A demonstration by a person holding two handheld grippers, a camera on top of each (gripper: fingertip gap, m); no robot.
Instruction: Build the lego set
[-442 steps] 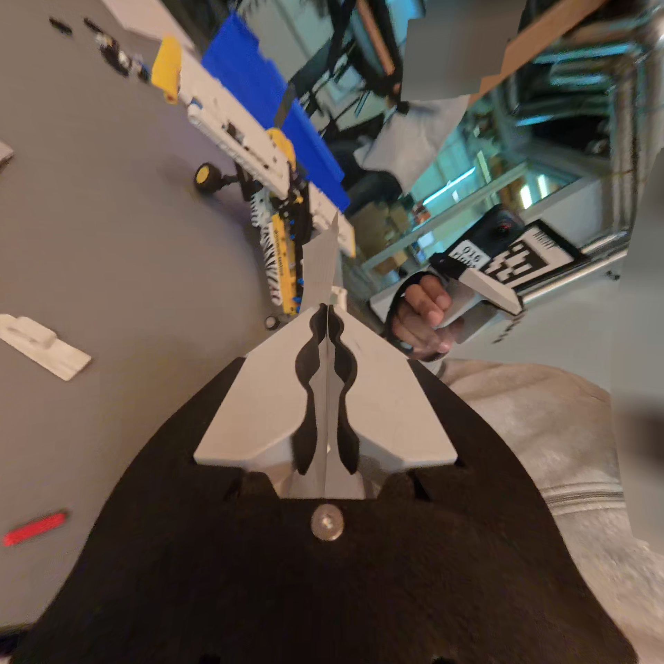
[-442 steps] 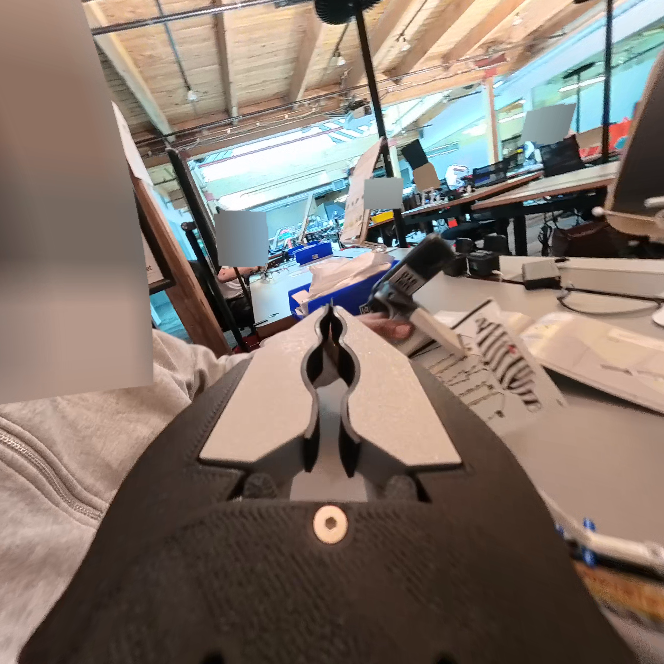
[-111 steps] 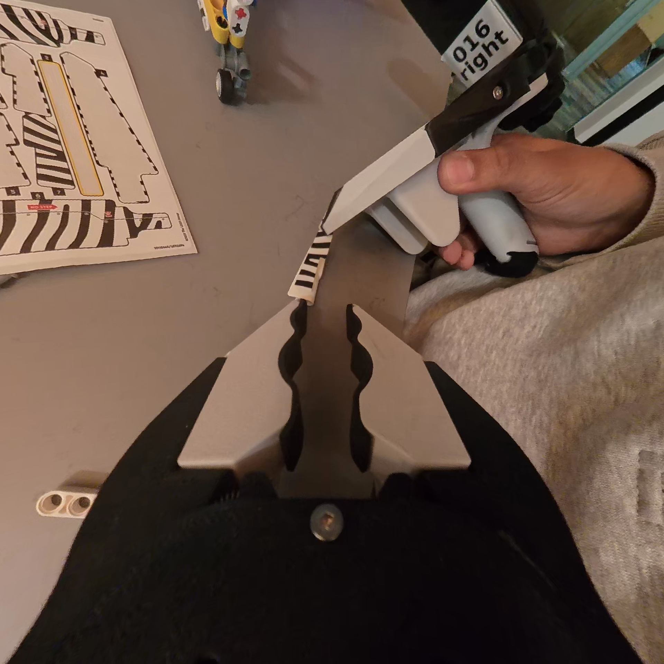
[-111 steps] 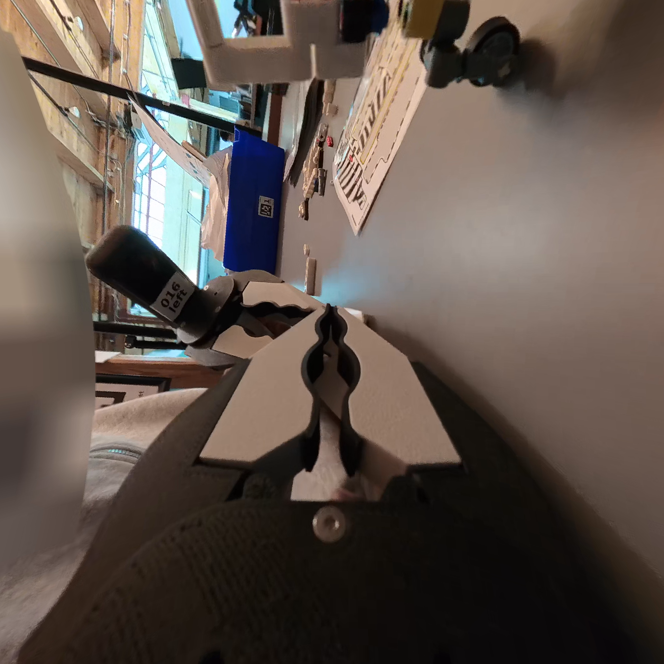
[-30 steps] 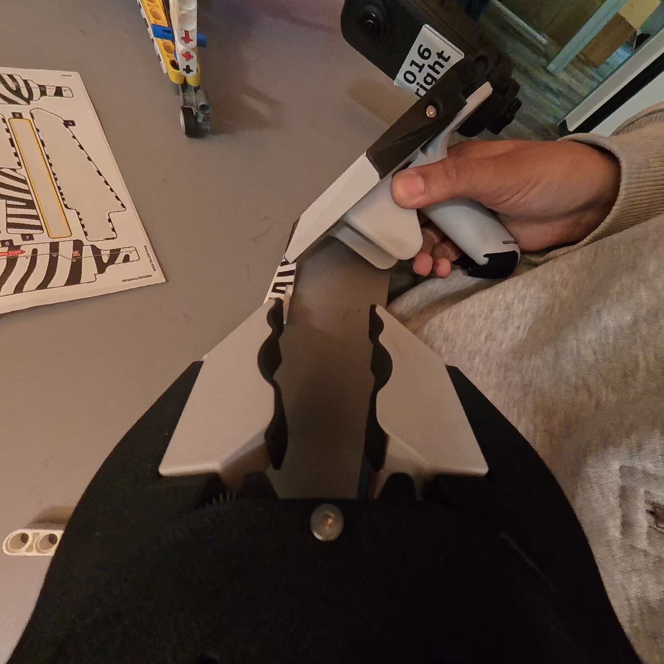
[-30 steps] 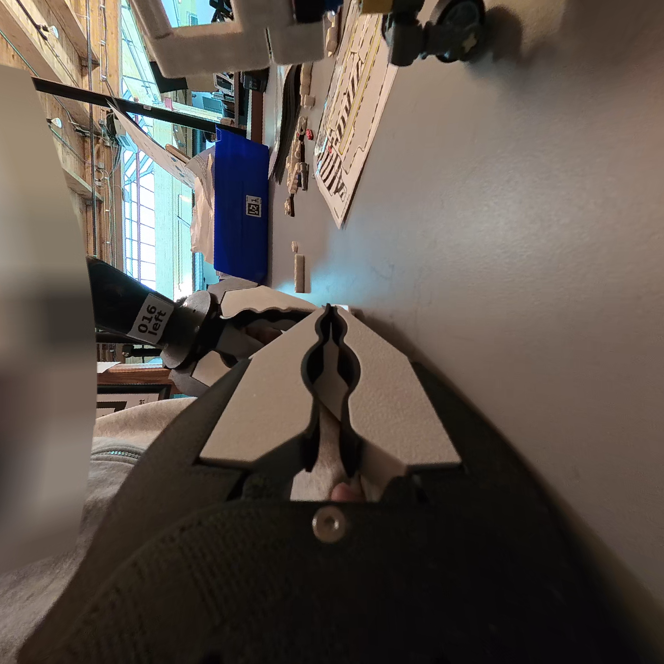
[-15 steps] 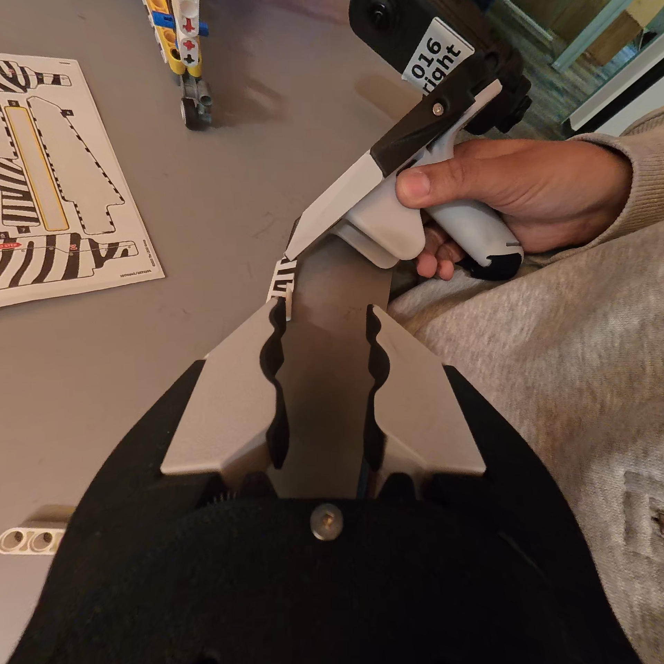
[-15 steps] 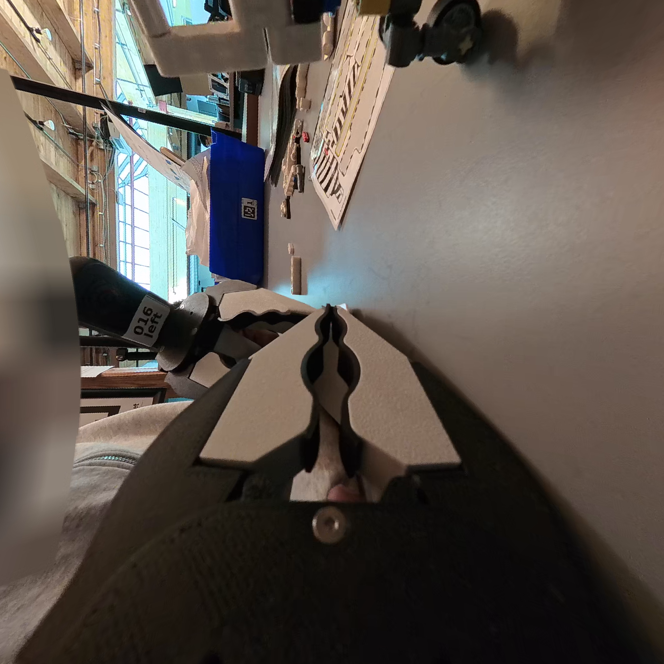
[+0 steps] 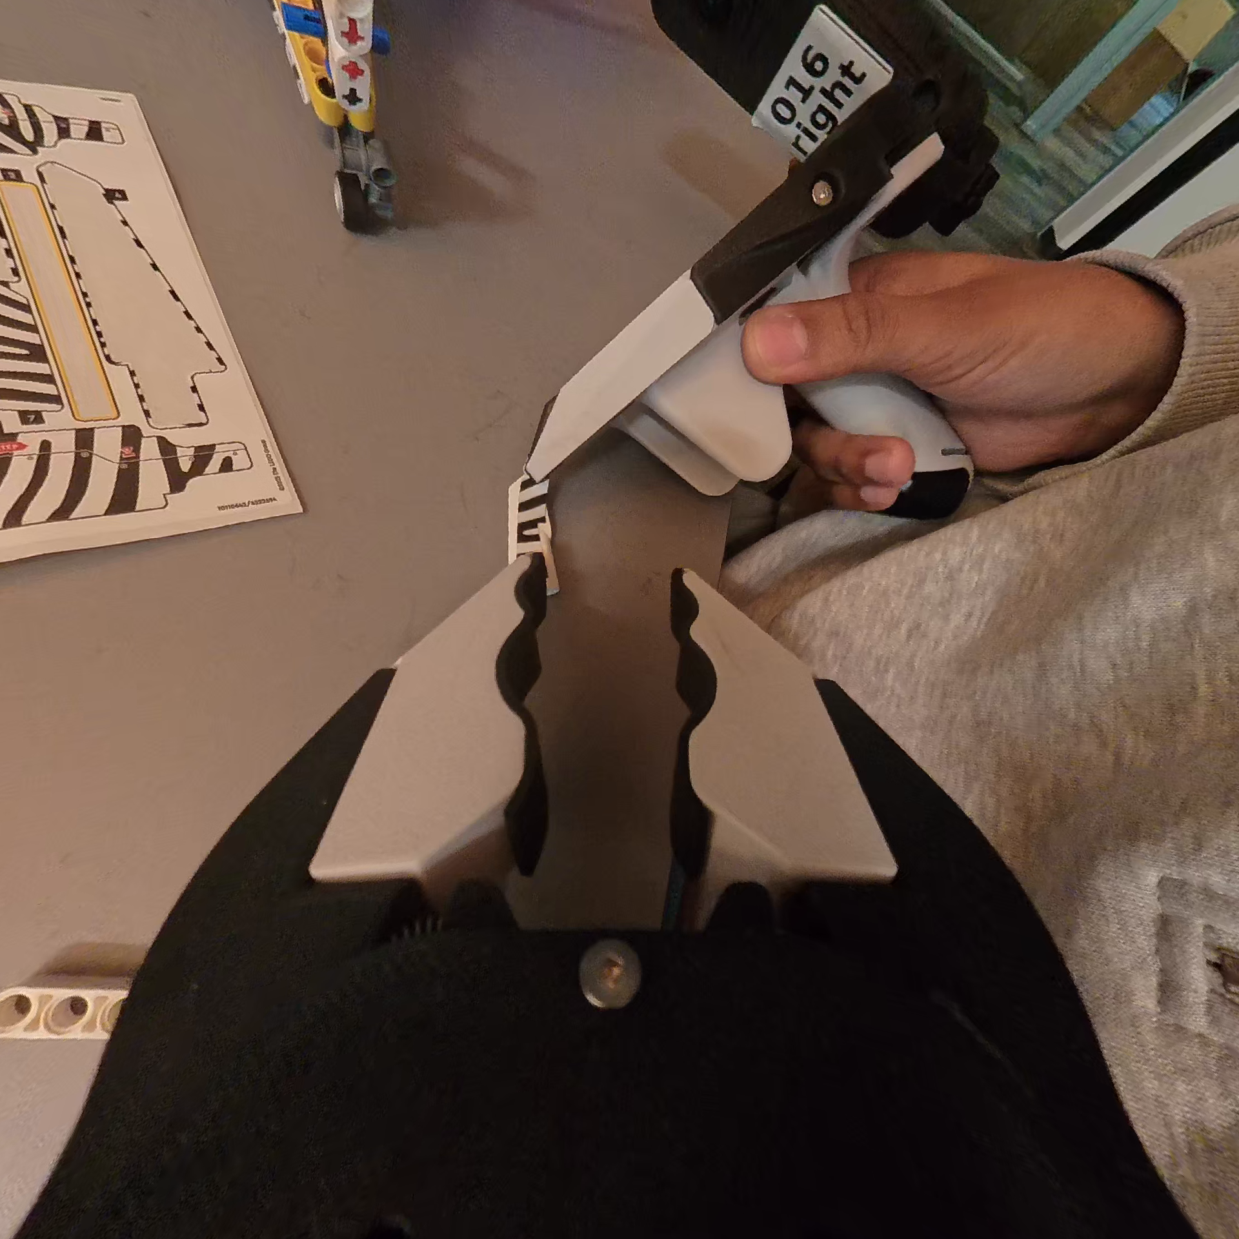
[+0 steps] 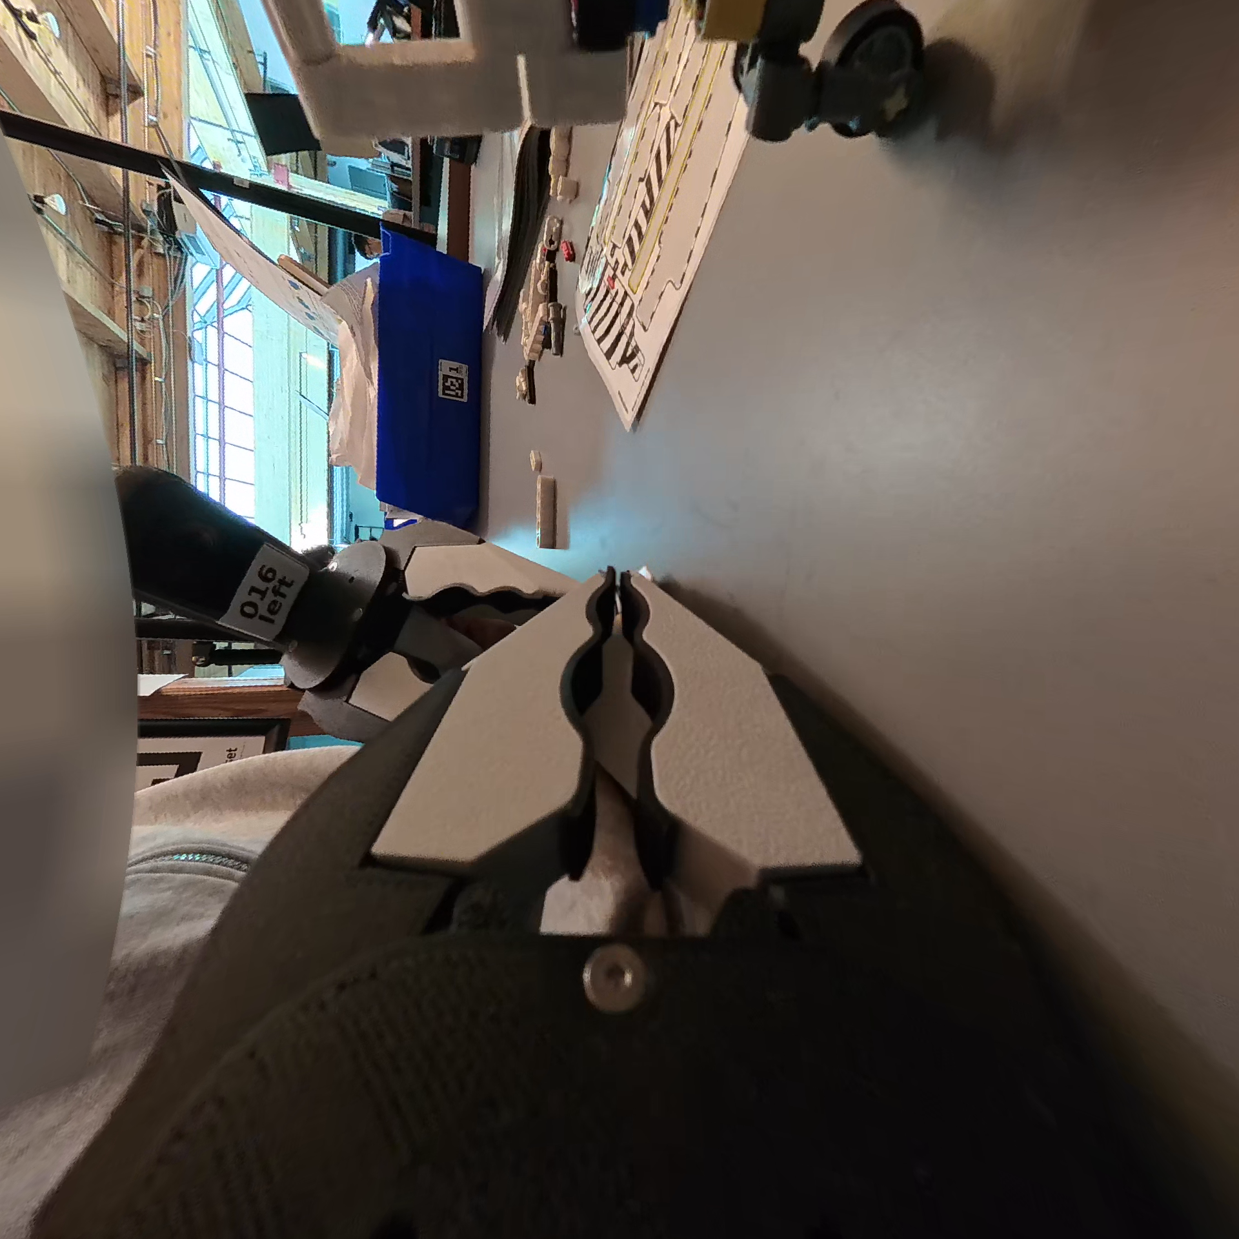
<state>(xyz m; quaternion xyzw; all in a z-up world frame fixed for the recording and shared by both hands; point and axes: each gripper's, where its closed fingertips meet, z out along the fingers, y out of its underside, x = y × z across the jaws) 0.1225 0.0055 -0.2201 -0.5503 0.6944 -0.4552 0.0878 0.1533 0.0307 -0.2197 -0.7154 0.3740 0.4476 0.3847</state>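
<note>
A thin grey sheet piece (image 9: 623,670) with a black-and-white striped edge (image 9: 529,516), seemingly a sticker, hangs over the table's near edge. My right gripper (image 9: 540,469) is shut on its far end; in the right wrist view the sheet's white edge shows between the closed tips (image 10: 615,590). My left gripper (image 9: 603,576) is open, with one finger on each side of the sheet and the left fingertip (image 9: 519,583) next to the striped edge. The left gripper also shows in the right wrist view (image 10: 489,630).
A striped sticker sheet (image 9: 100,322) lies at the left. A yellow and white Lego model with a wheel (image 9: 355,134) stands at the back. A white beam (image 9: 53,1006) lies at the lower left. A blue box (image 10: 429,382) and loose pieces (image 10: 543,302) are farther off. A hand (image 9: 972,348) and grey sweater are at the right. Less than 4 cm separates the two grippers' tips.
The left gripper, shut on the sheet earlier, has opened, and the right gripper now holds the sheet's far end. Over the last second the left jaws narrowed slightly.
</note>
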